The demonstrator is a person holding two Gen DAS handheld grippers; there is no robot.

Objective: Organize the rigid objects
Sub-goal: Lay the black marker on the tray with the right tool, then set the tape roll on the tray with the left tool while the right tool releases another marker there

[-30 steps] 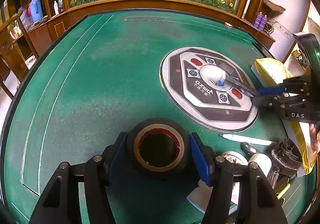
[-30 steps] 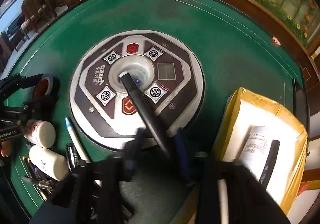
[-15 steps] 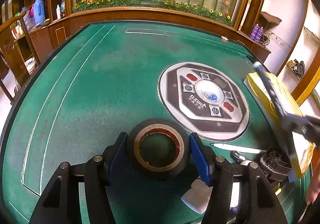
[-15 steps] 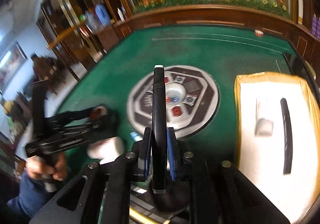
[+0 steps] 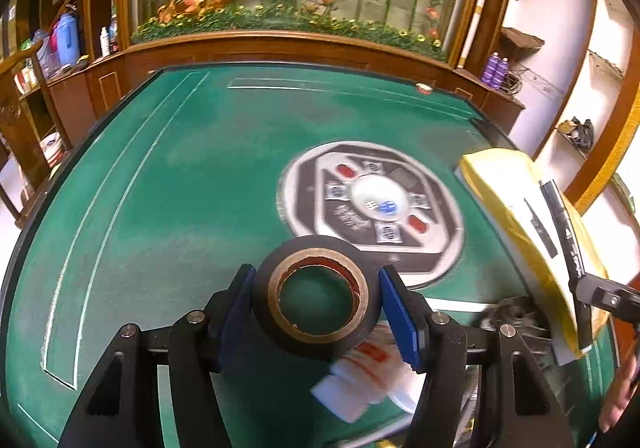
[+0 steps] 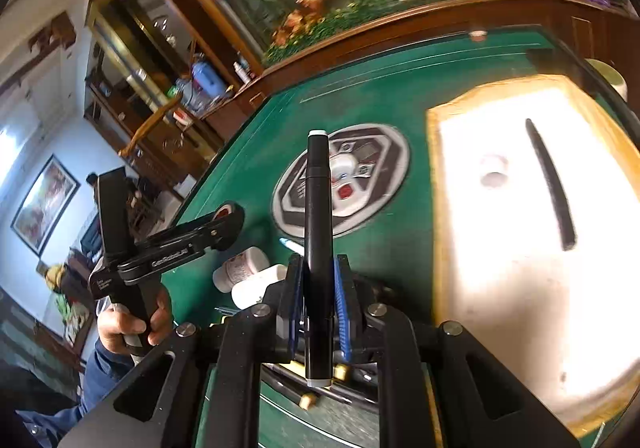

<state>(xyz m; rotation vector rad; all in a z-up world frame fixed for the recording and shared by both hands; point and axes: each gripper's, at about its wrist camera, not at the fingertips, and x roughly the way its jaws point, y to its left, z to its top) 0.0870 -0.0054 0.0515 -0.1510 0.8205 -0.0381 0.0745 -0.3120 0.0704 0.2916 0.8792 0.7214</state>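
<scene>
My left gripper (image 5: 316,306) is shut on a black tape roll (image 5: 320,344) with a brown core, held above the green table. It also shows in the right wrist view (image 6: 230,217). My right gripper (image 6: 318,290) is shut on a black marker (image 6: 318,215) that points forward, lifted above the table; the marker also shows in the left wrist view (image 5: 566,236). A yellow box (image 6: 434,183) with a white inside holds a black pen (image 6: 550,183) and a small white bottle (image 6: 494,171).
Two white bottles (image 6: 244,268), a white pen (image 6: 292,246) and several small items lie near the front edge. A round control panel (image 6: 344,183) sits mid-table. A wooden rail and planter border the far side.
My right gripper has lifted the marker off the panel and swung it up toward the yellow box. My left gripper has raised the tape roll slightly.
</scene>
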